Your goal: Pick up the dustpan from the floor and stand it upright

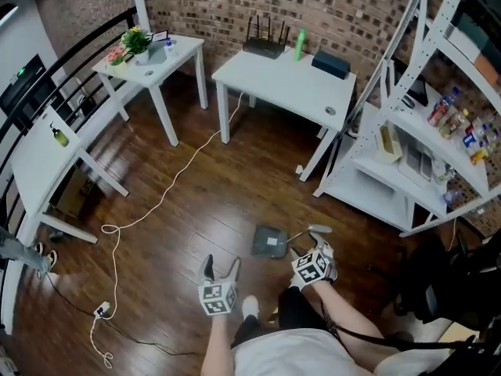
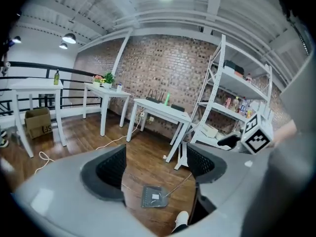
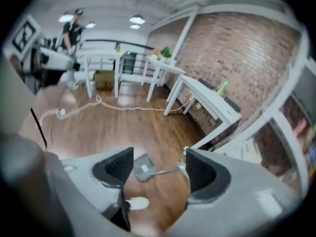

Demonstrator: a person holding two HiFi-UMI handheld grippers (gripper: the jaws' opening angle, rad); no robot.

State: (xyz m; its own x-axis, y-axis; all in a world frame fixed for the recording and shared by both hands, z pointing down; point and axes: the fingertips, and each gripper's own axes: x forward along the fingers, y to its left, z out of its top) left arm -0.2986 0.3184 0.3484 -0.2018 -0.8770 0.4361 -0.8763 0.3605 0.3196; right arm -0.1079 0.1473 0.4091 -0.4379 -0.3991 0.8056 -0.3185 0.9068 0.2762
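Item inspected: grey flat-panned dustpan with a thin metal handle (image 1: pixel 270 241). In the head view it sits on the dark wooden plank floor (image 1: pixel 196 202), lower centre of the frame. The pan lies face-flat and shows a small white label. The handle runs toward the right of the frame; whether it is raised off the floor cannot be told.

Left tool (image 2: pixel 155 162): jaws spread, nothing between them. The dustpan shows on the floor beyond, at lower centre of the left gripper view.

Right tool (image 3: pixel 155 164): jaws spread, pinching nothing. In the right gripper view the pan and handle show in the gap between them, clear of both pads.

A white shoe (image 1: pixel 250 308) stands near the pan at bottom centre.
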